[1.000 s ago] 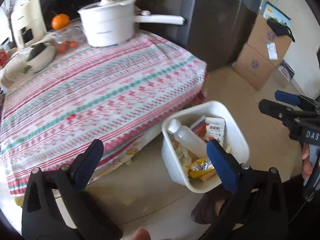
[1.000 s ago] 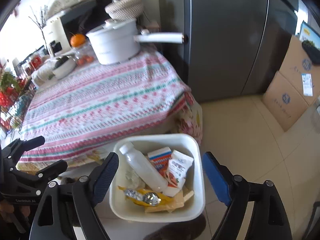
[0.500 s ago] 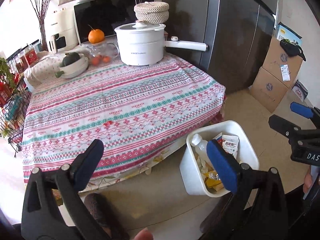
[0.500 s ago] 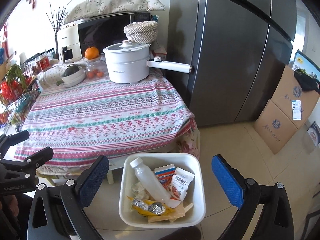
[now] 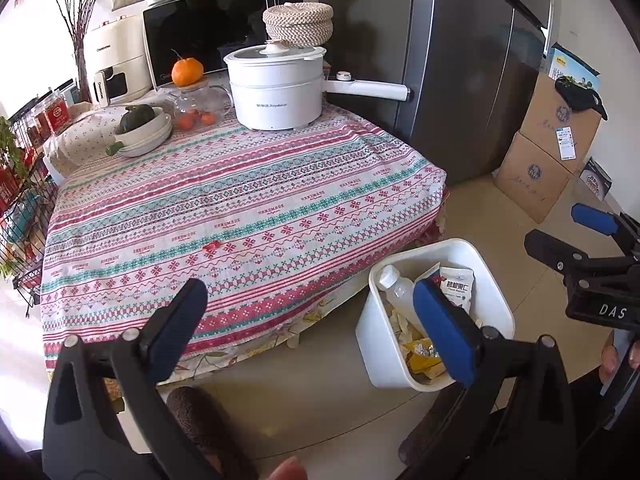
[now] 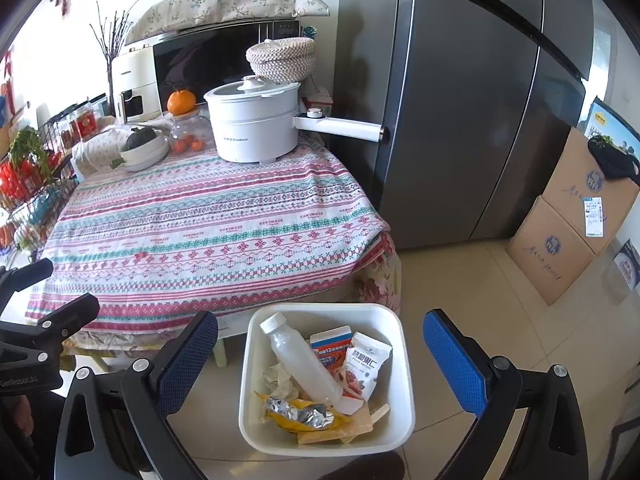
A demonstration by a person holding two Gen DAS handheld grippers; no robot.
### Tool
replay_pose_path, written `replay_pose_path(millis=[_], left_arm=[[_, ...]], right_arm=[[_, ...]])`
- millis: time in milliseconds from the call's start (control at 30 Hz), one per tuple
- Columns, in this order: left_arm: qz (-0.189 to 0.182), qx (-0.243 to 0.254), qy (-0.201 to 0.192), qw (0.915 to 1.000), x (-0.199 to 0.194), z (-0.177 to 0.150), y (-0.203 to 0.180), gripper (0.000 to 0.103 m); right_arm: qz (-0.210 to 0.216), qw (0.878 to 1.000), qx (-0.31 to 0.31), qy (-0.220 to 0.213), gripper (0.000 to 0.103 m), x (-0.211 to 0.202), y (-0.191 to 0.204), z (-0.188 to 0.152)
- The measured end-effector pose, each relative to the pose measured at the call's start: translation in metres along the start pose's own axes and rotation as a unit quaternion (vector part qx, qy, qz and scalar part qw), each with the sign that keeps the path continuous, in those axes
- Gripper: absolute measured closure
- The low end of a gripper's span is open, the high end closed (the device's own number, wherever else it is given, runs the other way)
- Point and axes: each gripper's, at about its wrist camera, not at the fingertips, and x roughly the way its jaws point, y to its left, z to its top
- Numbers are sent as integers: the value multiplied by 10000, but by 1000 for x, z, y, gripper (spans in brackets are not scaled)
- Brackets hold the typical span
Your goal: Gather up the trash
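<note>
A white trash bin (image 6: 404,364) stands on the floor by the table's near right corner; it also shows in the left wrist view (image 5: 496,292). It holds a clear plastic bottle (image 6: 300,364), a small carton (image 6: 332,350), a white snack pouch (image 6: 366,368) and a yellow foil wrapper (image 6: 304,418). My right gripper (image 6: 320,364) is open and empty, raised above the bin. My left gripper (image 5: 308,328) is open and empty, held above the table's front edge, left of the bin. A tiny red scrap (image 5: 211,245) lies on the tablecloth.
The patterned tablecloth (image 5: 240,200) carries a white electric pot (image 5: 276,88), a bowl (image 5: 144,134), a glass jar and an orange at the back. A grey fridge (image 6: 460,100) stands right of the table. Cardboard boxes (image 6: 568,220) stand at the far right. A wire rack stands at left.
Both grippers have pulled back and up from the bin and table, so more of the room shows. Both stay open and empty.
</note>
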Motion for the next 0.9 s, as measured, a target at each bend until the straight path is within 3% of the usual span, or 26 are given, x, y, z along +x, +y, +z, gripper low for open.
replay_pose_path(millis=[900], left_arm=[[-33, 31, 95, 9999, 1, -1, -2, 1]], right_arm=[[-48, 10000, 26, -57, 0, -1, -1, 0]])
